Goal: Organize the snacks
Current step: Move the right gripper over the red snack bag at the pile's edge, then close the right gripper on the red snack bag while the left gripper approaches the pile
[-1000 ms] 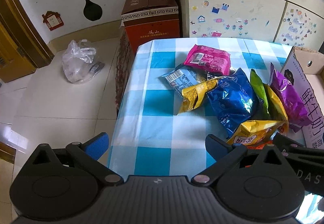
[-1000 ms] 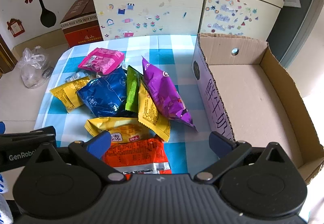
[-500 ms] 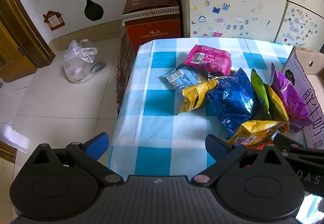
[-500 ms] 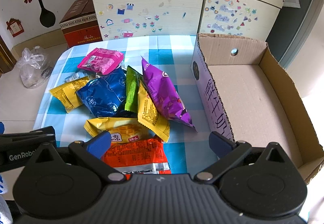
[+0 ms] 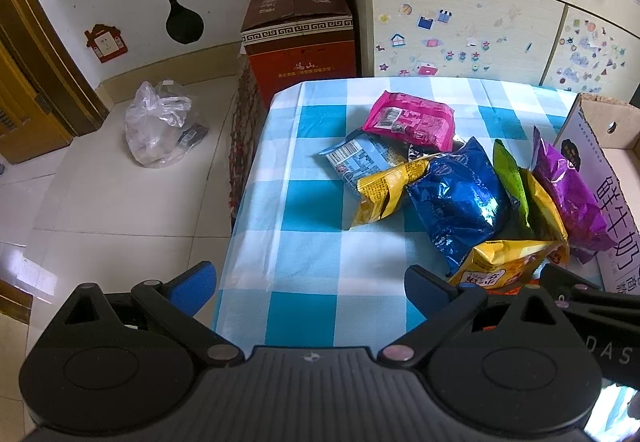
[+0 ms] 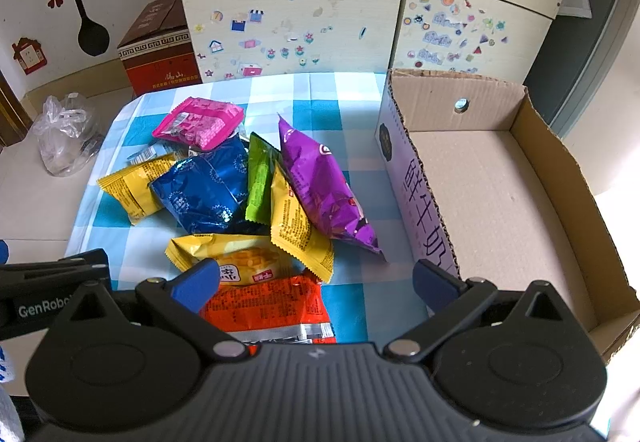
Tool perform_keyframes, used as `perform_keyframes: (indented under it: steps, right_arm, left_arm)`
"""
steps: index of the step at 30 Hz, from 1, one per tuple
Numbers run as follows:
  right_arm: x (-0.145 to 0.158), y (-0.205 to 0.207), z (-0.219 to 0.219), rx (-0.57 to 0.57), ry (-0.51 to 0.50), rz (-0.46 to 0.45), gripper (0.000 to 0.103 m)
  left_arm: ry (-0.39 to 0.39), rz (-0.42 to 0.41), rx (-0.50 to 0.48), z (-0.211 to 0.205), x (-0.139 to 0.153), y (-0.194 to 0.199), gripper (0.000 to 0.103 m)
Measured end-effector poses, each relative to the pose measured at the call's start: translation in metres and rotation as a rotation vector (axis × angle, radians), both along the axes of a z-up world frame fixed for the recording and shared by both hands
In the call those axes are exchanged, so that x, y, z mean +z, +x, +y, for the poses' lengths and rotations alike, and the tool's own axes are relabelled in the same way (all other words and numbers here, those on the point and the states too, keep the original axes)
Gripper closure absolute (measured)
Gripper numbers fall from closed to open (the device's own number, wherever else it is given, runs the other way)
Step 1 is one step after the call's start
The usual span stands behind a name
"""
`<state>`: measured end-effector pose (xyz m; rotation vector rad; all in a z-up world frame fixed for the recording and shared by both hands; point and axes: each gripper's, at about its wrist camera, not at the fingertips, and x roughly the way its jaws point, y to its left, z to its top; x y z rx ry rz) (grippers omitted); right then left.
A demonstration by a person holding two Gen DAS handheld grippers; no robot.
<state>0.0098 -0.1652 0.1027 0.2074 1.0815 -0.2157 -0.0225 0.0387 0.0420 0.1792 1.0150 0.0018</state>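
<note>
My left tool (image 5: 310, 284) and right tool (image 6: 316, 282) both hang with jaws apart, holding nothing. Beneath the right one, at the table's near edge, lies an orange packet (image 6: 276, 306), overlapped by a yellow one (image 6: 236, 256). The remaining snacks (image 6: 224, 182) are heaped mid-table on the blue-checked cloth (image 5: 304, 226). The cardboard box (image 6: 492, 194) at the right edge holds nothing. A stickered cabinet (image 6: 296, 26) stands behind.

Snack packets (image 6: 248, 194) heaped beside cardboard box (image 6: 500, 202)
</note>
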Motion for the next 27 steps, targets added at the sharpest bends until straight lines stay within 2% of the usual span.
perform_keyframes:
  steps: [9,19,24,27]
  right_arm:
    - [0.001,-0.003,-0.004,0.0,-0.003,-0.013,0.001]
    - [0.005,-0.007,-0.006,0.018,-0.005,-0.031,0.001]
    - [0.011,-0.016,-0.013,0.061,0.046,-0.067,0.001]
    - [0.015,-0.024,-0.021,0.092,0.098,-0.109,0.001]
  left_arm:
    - [-0.028,0.013,-0.006,-0.003,0.0,0.001,0.001]
    - [-0.102,0.033,-0.009,-0.002,-0.002,0.006,0.001]
    - [-0.1,-0.027,-0.024,-0.002,0.01,0.015,0.001]
    - [-0.157,-0.03,-0.005,0.009,0.016,0.026,0.001]
